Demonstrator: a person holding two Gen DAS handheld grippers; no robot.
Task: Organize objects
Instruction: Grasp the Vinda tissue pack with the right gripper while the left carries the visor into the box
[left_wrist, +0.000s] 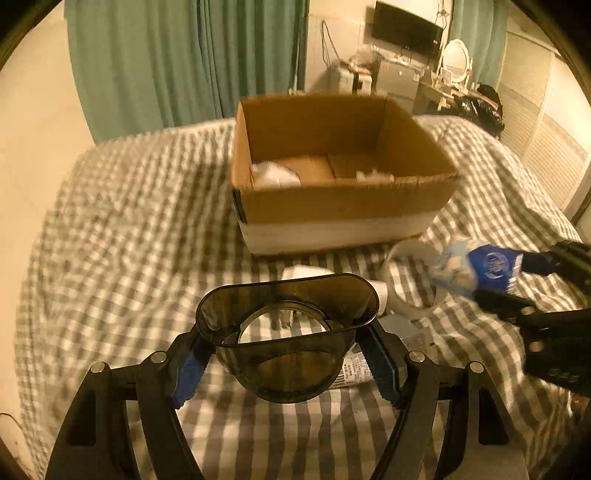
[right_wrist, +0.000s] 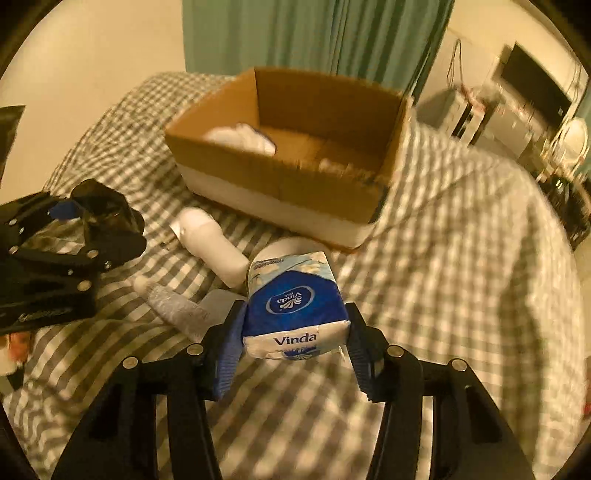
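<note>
Left wrist view: we are holding a smoky cup (left_wrist: 284, 339), a dark translucent plastic piece with a flared lip and a round opening, in the left gripper (left_wrist: 286, 363). Its blue ribbed pads are clamping the cup's sides. The box (left_wrist: 332, 206), brown cardboard with a white band low on its wall, is sitting ahead on the checked bedspread (left_wrist: 129, 229); pale items are lying inside it, too blurred to name. At the right edge, the right gripper (left_wrist: 476, 280) is carrying a tissue pack (left_wrist: 472, 267) above a white tape roll (left_wrist: 410, 280).

Right wrist view: the right gripper (right_wrist: 295, 343) is pinching the tissue pack (right_wrist: 295, 306), soft and glossy in blue and white wrap, both pads pressing its sides. A smooth white bottle (right_wrist: 212, 245) and a crinkled tube (right_wrist: 173, 302) are lying on the bedspread (right_wrist: 461, 258), near the box (right_wrist: 295, 177).

We are judging this the carrying step: both loads are gripped and not yet in the box. Next, we are needing to bring each over the rim and release it.
</note>
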